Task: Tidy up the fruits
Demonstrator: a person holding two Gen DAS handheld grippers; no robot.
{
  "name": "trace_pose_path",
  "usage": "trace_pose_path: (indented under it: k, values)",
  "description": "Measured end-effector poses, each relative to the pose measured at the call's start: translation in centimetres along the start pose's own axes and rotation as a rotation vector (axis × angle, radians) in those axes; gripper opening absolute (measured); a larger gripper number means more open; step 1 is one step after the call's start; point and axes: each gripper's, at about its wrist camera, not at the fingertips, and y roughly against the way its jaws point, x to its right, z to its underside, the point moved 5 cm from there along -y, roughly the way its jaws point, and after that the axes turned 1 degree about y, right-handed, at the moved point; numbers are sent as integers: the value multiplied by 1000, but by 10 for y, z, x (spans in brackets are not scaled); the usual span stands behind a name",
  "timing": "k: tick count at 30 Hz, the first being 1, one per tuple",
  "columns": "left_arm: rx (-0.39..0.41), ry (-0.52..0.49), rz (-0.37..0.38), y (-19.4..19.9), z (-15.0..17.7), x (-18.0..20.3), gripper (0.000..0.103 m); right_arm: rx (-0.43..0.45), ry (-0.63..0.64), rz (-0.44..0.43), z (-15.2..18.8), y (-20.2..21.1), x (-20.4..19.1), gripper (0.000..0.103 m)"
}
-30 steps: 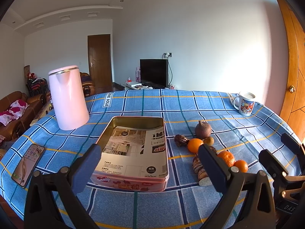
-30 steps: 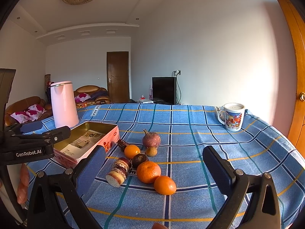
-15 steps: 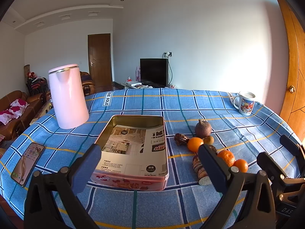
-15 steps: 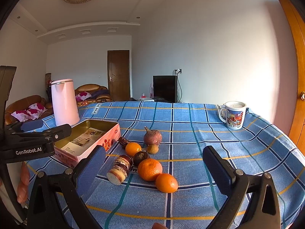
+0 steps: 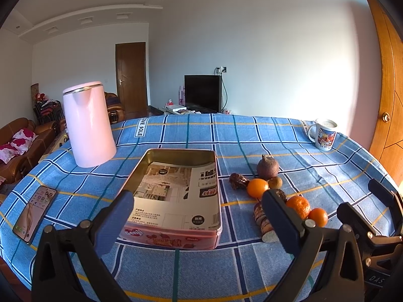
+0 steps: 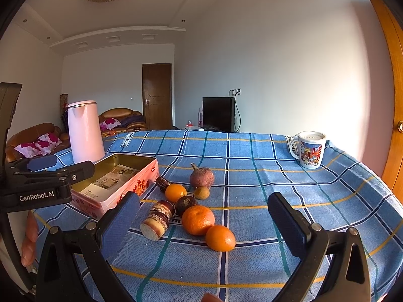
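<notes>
Left gripper (image 5: 197, 210) level over tin (image 5: 176, 196); jaws spread

"GenRobot.AI" stands in white on the left claw (image 6: 60, 170) body; "LOVE SOLE" labels run along the blue checked tablecloth (image 5: 252, 136).

Fruits (image 5: 269, 196) right of tin (image 5: 176, 193)
</notes>
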Motion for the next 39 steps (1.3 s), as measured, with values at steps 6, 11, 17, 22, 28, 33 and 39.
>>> trace_pose_path:
  k: [6,11,17,22,28,33,39]
  values:
    - [-31,6,32,-8,7,7,103,-24,6,30,6,-6,9,102]
    - [-90,-15,91,-21,17,24,103,-97,17,67,17,-19,26,102]
    - [-149,-42,158,-35,28,45,103,-245,53,37,37,-47,33,102]
    - [-186,-59,187,-42,35,56,103,-313,66,-7,47,-61,30,101]
    - [-190,-92,189,-45,35,64,103,-370,76,-19,48,-73,34,80]
    - [-178,-129,202,-42,34,74,102,-421,72,-95,54,-84,34,58]
    - [-215,-155,211,-51,37,84,95,-404,51,-160,55,-78,34,37]
